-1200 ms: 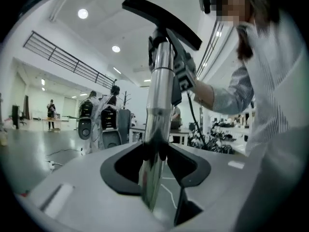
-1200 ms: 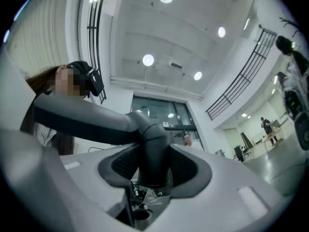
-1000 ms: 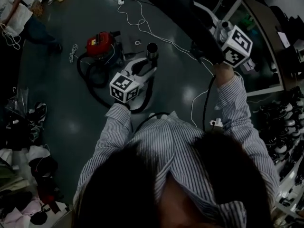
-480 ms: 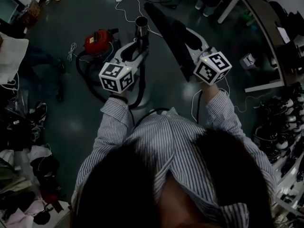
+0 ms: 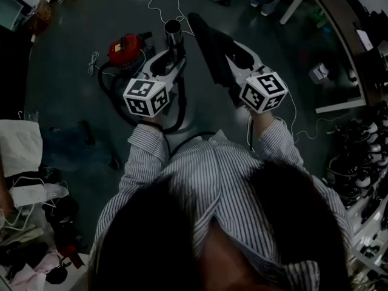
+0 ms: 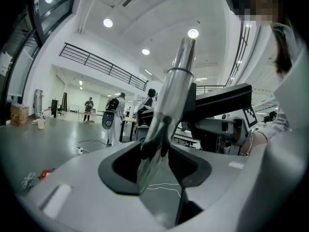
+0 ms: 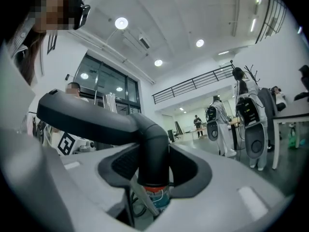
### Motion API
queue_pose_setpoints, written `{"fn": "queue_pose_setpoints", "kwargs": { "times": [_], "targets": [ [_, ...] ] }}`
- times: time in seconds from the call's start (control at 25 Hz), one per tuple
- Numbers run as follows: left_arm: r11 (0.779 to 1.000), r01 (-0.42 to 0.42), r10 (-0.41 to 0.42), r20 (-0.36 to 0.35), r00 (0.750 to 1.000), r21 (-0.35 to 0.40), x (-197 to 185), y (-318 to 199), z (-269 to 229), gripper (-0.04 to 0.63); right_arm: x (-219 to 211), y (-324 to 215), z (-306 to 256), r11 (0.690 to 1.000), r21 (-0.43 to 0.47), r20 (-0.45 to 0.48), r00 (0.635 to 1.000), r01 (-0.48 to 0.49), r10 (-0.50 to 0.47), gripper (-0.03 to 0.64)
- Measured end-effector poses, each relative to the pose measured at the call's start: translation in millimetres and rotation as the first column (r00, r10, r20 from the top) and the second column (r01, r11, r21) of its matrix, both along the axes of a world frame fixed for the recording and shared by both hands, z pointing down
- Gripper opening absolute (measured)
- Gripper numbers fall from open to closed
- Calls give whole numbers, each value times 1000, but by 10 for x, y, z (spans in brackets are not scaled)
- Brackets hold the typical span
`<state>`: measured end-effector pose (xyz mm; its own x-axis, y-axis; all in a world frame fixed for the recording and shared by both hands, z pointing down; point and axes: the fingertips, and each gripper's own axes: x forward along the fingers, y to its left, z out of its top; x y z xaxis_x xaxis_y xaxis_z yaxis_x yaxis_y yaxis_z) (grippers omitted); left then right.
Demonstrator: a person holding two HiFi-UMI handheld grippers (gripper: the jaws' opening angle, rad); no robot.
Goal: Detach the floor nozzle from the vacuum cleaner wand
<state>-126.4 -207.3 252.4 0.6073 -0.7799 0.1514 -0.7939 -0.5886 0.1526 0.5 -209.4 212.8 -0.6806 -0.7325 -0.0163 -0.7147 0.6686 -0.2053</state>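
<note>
The right gripper [image 7: 153, 170] has lowered its clamped black plastic floor nozzle [image 5: 209, 38] beside the shiny steel wand [image 5: 174, 36], which the left gripper [image 6: 154, 166] grasps. The parts look already separated, so setting them down likely follows.

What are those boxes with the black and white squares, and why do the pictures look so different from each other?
A person in a striped shirt holds a tool called a gripper in each hand. The patterned cubes are part of those tools.

The head view comes from a camera on the person's head, looking down. The two gripper views come from small cameras that ride on each gripper and look along its two jaws.

The left gripper is closed on a shiny metal vacuum wand. The right gripper is closed on the neck of the black floor nozzle. The wand and nozzle are apart, not joined.

Down on the floor sit a red vacuum cleaner and some white cables.
</note>
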Motion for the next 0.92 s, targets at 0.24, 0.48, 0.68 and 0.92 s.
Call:
{"fn": "queue_pose_setpoints", "kwargs": {
  "times": [0.24, 0.48, 0.68, 0.92],
  "targets": [
    [1000, -1, 1, 1, 1000, -20, 14, 16, 74, 179, -34, 48, 51, 1000, -5, -24, 1000, 7, -7, 184],
    [999, -11, 12, 3, 1000, -37, -18, 9, 155, 179, -55, 81, 121, 1000, -14, -40, 999, -1, 1, 184],
    [999, -23, 24, 10, 1000, -39, 75, 25, 159, 181, 13, 117, 164, 1000, -30, -48, 999, -5, 3, 184],
    [999, -17, 18, 15, 1000, -48, 48, 6, 174, 181, -14, 112, 212, 999, -51, -59, 998, 3, -6, 184]
  ]
}}
